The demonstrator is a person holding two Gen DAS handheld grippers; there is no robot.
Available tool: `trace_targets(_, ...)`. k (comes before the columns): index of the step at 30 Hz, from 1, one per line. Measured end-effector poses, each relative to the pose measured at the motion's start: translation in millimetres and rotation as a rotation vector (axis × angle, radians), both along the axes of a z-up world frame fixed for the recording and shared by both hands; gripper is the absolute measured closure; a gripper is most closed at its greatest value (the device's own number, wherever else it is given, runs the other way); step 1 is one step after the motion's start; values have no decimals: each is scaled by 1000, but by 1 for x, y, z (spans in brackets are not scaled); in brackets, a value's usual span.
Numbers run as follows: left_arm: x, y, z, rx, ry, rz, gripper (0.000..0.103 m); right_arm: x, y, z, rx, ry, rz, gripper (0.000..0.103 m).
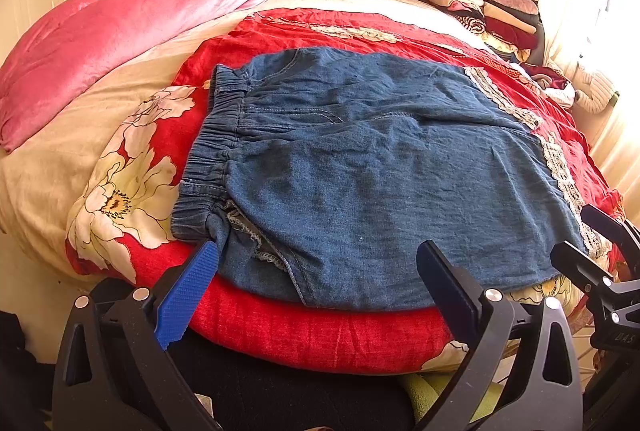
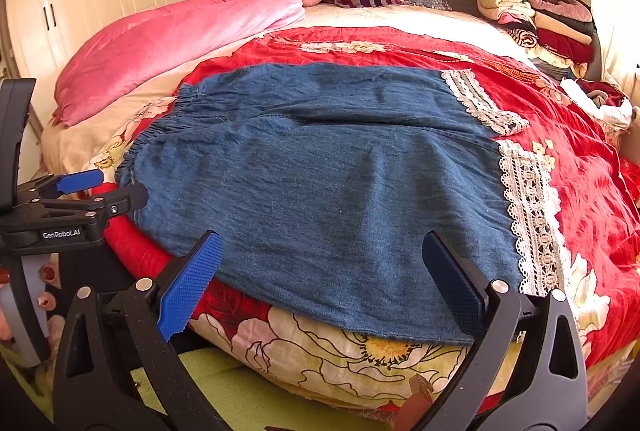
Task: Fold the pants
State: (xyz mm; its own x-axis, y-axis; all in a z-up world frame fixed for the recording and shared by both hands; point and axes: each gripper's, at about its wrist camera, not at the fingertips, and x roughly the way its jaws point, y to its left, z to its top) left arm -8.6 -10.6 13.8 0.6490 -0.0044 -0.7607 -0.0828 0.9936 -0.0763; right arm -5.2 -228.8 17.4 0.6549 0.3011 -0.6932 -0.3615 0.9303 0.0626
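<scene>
Blue denim pants (image 2: 320, 183) lie on a red floral quilt (image 2: 560, 159); pink velvet blanket (image 2: 168, 43) left, stacked folded clothes (image 2: 540, 19) behind right.

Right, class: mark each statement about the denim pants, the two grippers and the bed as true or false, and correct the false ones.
1. The denim pants lie spread on the red floral quilt. True.
2. The left gripper is clamped on the waistband. False: its fingers are open, holding nothing.
3. The hems carry white lace trim. True.
4. The right gripper holds a hem. False: it is open, gripping nothing.
5. The pink blanket covers the pants. False: it lies apart.
</scene>
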Motion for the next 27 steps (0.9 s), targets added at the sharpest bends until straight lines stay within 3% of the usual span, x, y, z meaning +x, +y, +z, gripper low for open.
trace_targets(12,17,12,-5,-9,20,27,4,27,1,12,-17,-28,3,8)
trace_targets(27,71,66,7,-31,16,110,4,94,26,25,-44,-51,56,8)
